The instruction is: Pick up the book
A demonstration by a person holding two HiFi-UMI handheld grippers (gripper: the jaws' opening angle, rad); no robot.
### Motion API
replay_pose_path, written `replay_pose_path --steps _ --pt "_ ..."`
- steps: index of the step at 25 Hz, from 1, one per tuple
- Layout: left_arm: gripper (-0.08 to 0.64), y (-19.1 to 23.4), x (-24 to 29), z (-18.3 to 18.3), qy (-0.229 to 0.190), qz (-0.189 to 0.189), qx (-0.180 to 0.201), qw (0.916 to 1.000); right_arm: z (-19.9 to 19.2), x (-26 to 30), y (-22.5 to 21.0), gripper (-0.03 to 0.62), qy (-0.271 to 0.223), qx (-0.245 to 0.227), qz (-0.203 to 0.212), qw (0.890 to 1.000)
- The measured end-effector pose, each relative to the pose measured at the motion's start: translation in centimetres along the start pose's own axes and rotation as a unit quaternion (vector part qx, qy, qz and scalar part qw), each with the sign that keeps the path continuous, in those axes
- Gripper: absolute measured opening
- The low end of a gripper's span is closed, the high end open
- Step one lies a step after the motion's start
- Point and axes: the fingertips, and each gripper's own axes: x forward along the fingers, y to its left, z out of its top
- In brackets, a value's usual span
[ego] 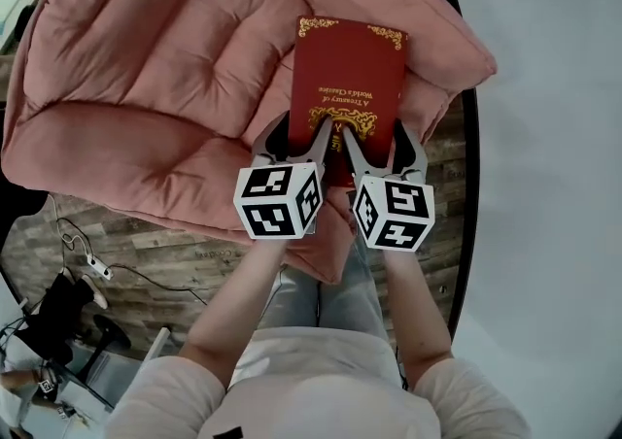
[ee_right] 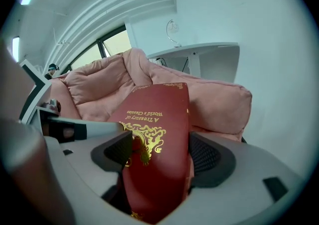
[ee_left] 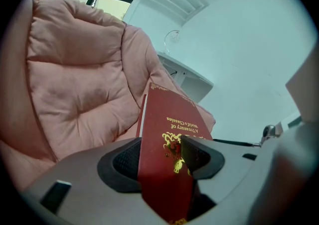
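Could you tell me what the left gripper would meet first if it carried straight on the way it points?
The left gripper is shut on the red book, which would travel with it. Beyond that, it would probably meet the pink cushion first, though depth is hard to judge.

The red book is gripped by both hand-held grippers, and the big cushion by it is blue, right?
No, the big cushion is pink, not blue; the head view shows that. The rest holds: the red book is gripped by both the left hand-held gripper and the right hand-held gripper.
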Motion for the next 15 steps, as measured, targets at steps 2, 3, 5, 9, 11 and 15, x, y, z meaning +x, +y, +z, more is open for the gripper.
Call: replay_pose_path --steps 2,3,5,9,11,15 --pt "0.235 -0.4 -1.4 1.1 -0.011 0.004 0.005 0.9999 1.2 -1.0 0.7 0.356 -0.008 -0.002 0.004 1.0" --pt "0.235 -0.7 -2.1 1.7 -0.018 0.006 0.009 0.9998 1.8 -1.5 1.0 0.356 -0.014 -0.002 0.007 1.0" --pt "0.235 -1.4 -3.2 3.0 -0.034 0.004 0.013 0.9993 3.2 -2.5 1.4 0.356 -0.028 -0.007 0.008 1.0" --pt "0.233 -2.5 -6.1 4.8 -0.044 -0.005 0.006 0.999 5.4 -5.3 2.8 0.356 -0.032 -0.018 -0.002 0.999" --pt "0.233 -3.0 -7.7 5.9 -0.051 -0.007 0.006 0.9986 6.7 -6.6 3.6 0.356 -0.039 -0.019 0.002 0.999" --pt "0.233 -4.2 -10.3 8.3 -0.076 -0.01 0.014 0.9969 9.4 -8.9 4.6 0.356 -0.064 -0.021 0.007 0.998"
